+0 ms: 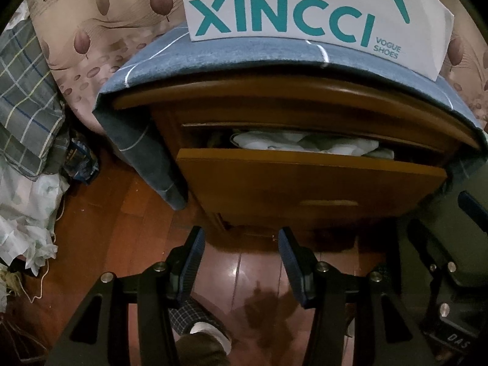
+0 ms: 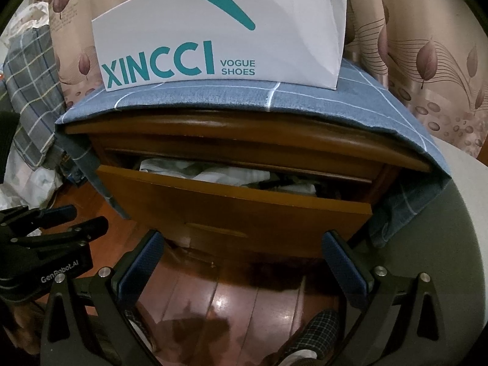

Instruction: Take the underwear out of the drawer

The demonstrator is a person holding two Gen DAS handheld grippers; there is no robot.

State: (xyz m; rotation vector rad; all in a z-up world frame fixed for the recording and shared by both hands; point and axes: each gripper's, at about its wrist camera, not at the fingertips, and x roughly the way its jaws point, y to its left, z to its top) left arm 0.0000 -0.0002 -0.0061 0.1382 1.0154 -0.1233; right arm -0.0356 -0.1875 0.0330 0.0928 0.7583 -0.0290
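In front of the wooden nightstand (image 1: pixel 292 97), whose top was draped with a blue checked cloth (image 1: pixel 213 58) under a white shoe box (image 1: pixel 305 3), we held both grippers over the floorboards (image 1: pixel 128 213), short of the furniture. The drawer (image 1: pixel 305 180) stood pulled out only part way, leaving a narrow slot between its front panel and the frame above. Inside it lay crumpled white and pale fabric (image 1: pixel 305 143), among which we judged the underwear to be; we could not pick out a single garment, and a darker item showed toward the right end in the right wrist view. The left gripper (image 1: pixel 241 250) hung with its jaws apart and nothing between them; the right gripper (image 2: pixel 241 253) was likewise spread wide and empty.

The step in hand, as we read it, was the reach into the drawer. To do it well we would either draw the drawer out further first or tilt one gripper down steeply through the slot, clear of the panel's top edge. Pinching a raised fold of one garment should keep the heap from dragging along.
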